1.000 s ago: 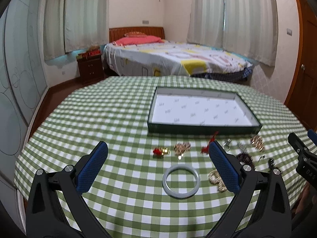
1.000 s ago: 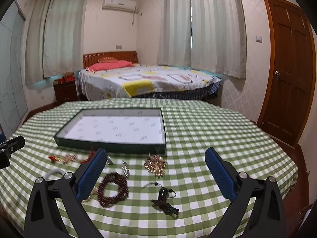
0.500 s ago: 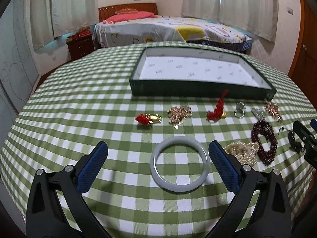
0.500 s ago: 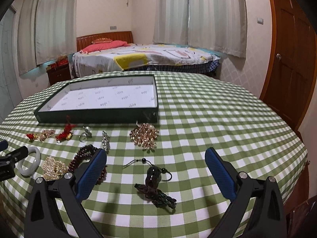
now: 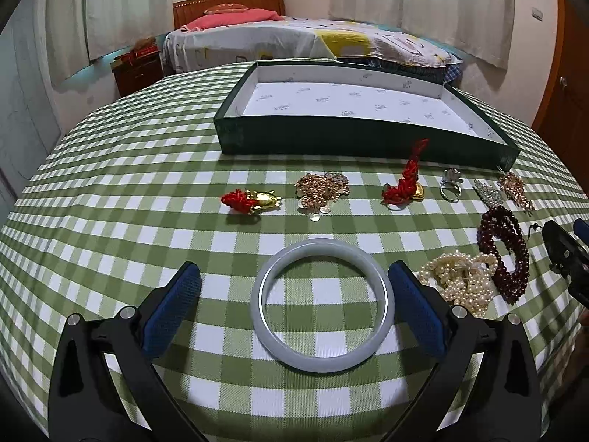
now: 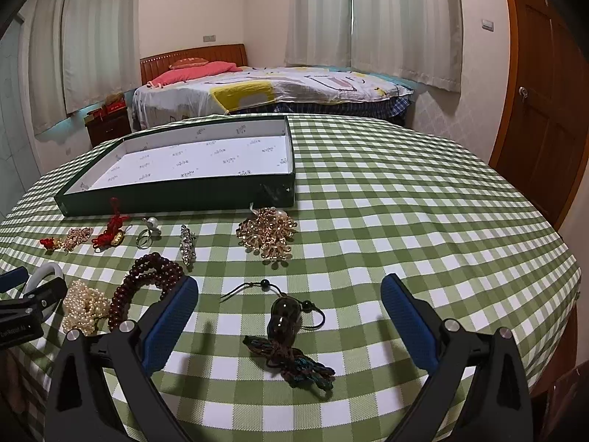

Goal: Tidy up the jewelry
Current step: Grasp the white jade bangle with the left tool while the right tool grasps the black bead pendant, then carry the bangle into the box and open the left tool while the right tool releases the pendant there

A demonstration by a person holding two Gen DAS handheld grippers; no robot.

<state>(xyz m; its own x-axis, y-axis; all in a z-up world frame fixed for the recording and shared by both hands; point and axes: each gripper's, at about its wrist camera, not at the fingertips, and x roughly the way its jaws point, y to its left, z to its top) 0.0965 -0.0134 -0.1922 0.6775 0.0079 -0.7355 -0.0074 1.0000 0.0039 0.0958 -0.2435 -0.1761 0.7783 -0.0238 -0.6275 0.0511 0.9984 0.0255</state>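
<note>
- Two grippers hang low over the counter (image 5: pixel 110 191), each with its jaws spread wide and nothing between them.
- Left gripper (image 5: pixel 294 298) straddles the pale jade bangle (image 5: pixel 323 304), which lies flat on the checked cloth; the right pad looks just beside or touching the ring's rim, the left pad stands apart. That framing suggests a pinch across the bangle's width is the step in hand.
- Right gripper (image 6: pixel 289 307) frames the dark gourd pendant (image 6: pixel 283 318) with its cord and tassel, likely its own first pick.
- Green tray (image 5: pixel 368 140), white-lined and with nothing in it, sits beyond the row of pieces, so every item probably travels forward into it.
- Loose pieces lie in a row in front of the tray: a red-and-gold charm (image 5: pixel 252 200), a gold cluster (image 5: pixel 320 189), a red knot charm (image 5: pixel 405 184), a ring (image 5: pixel 451 188), and further right a crystal clip (image 5: pixel 487 193).
- Pearl strand (image 5: pixel 460 280) and dark red bead bracelet (image 5: pixel 506 254) rest close beside the bangle; closing carelessly could snag the pearls.
- Smooth and rigid, the bangle may slip unless gripped squarely.
</note>
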